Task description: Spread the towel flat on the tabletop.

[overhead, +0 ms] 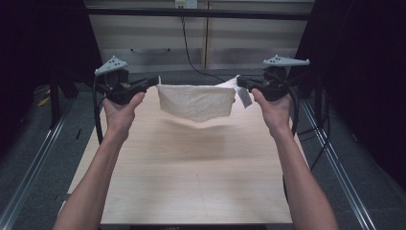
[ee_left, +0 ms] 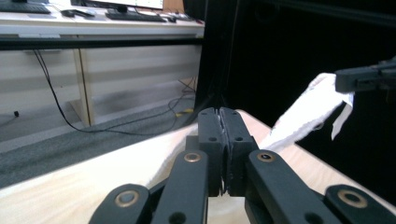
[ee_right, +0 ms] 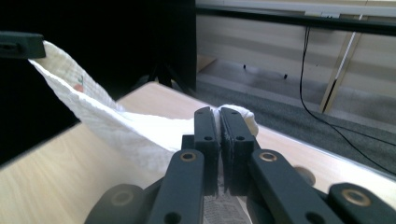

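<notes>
A white cloth hangs in the air above the far half of a light wooden table, stretched between the two grippers and touching the tabletop nowhere that the high view shows. Its top edge runs nearly straight from one grip to the other, while the lower edge sags to a shallow point near the middle, so the cloth looks folded or doubled rather than spread flat. The fabric has a fine crinkled, waffle-like texture and a slightly frayed edge, and a small white label dangles from the corner on the right side. The left gripper has its jaws pressed together on the cloth's left corner; in the left gripper view the jaws stand closed with only a thin seam between them, and the cloth runs away toward the other gripper's black jaw at the right edge. The right gripper is likewise clamped on the opposite corner; in the right gripper view a tuft of cloth bulges just past the closed jaws, and the rest stretches off to the upper left. A soft shadow lies on the table beneath the hanging cloth. Each hand wraps a gripper's body from below.
</notes>
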`<state>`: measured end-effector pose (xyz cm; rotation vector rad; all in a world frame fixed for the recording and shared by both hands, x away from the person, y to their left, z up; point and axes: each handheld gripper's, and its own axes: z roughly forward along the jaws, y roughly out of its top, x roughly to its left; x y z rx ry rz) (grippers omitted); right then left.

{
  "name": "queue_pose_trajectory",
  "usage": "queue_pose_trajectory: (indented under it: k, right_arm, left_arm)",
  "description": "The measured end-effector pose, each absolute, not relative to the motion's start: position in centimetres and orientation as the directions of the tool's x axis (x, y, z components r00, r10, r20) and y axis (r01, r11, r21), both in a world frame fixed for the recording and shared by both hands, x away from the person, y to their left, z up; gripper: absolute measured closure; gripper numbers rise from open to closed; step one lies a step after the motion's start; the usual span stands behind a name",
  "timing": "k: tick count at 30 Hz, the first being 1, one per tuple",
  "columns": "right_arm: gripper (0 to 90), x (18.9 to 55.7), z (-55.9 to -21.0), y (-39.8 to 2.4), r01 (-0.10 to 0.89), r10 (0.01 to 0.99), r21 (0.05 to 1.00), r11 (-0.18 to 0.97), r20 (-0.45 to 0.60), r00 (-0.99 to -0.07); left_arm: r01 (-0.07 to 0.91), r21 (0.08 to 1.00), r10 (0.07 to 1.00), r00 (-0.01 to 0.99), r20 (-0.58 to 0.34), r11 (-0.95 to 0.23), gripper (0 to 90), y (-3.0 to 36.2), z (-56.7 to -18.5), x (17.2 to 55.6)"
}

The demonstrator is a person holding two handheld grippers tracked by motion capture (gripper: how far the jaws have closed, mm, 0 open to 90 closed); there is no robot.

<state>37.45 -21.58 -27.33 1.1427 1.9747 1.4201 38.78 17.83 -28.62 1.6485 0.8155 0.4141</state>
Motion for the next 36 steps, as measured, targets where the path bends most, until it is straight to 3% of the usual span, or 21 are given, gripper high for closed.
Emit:
queue_pose_trajectory:
  k: [12, 25, 36]
  right_arm:
    - [86.5, 32.5, -37.6, -23.2, 0.488, 0.805, 0.861, 0.14, 0.188, -0.562]
    - [86.5, 25.7, -43.5, -22.7, 0.536, 0.763, 0.82, 0.2, 0.212, -0.61]
    - [85.4, 23.1, -46.6, -21.5, 0.563, 0.724, 0.788, 0.249, 0.234, -0.648]
  left_arm:
    - [0.374, 0.922, 0.649, 0.728, -0.222, -0.104, 88.5, 17.2, -37.4, 33.9]
    - [0.443, 0.87, 0.624, 0.748, -0.224, -0.219, 88.5, 18.2, -42.9, 29.2]
    - [0.503, 0.796, 0.627, 0.75, -0.21, -0.336, 88.4, 19.3, -46.9, 26.3]
